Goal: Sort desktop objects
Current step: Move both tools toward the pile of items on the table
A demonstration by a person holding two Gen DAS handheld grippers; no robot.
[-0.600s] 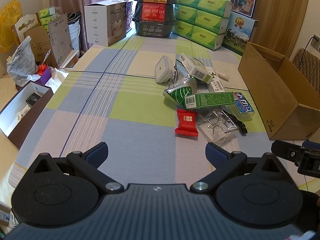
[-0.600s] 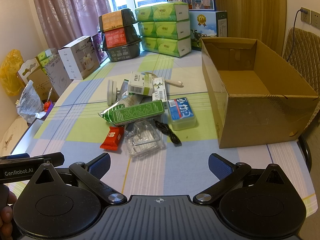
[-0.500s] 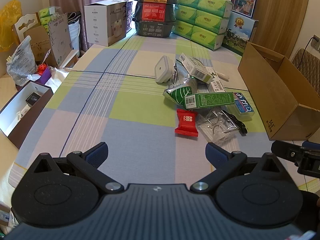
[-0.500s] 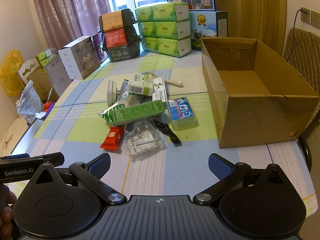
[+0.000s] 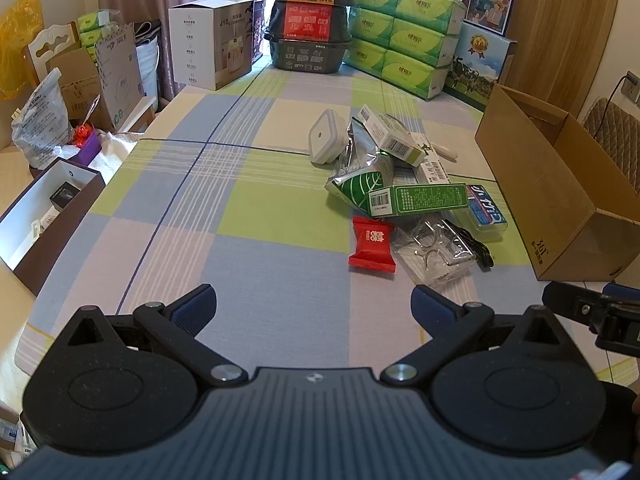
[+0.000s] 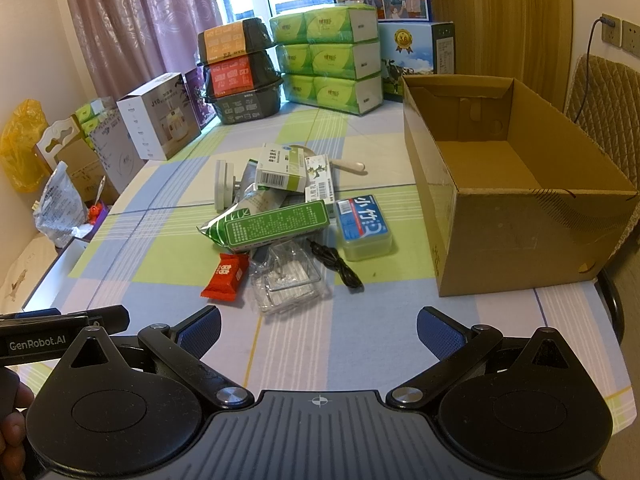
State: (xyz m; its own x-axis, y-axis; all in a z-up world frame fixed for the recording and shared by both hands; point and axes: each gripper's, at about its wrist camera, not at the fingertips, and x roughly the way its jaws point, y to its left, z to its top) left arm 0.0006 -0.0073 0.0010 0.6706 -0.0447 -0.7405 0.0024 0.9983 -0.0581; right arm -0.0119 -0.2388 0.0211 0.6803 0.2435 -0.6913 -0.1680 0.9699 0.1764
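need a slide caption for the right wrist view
Open right gripper faces a pile of small items beside an empty cardboard box.

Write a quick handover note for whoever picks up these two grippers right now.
Left gripper: jaws open, empty, above the near table edge.
Right gripper: jaws open, empty, beside it.
Pile mid-table: red packet, clear plastic pack, black cable, long green box, blue-label tub, more behind.
Cardboard box on the right looks empty.
Done: nothing sorted. Left: everything.
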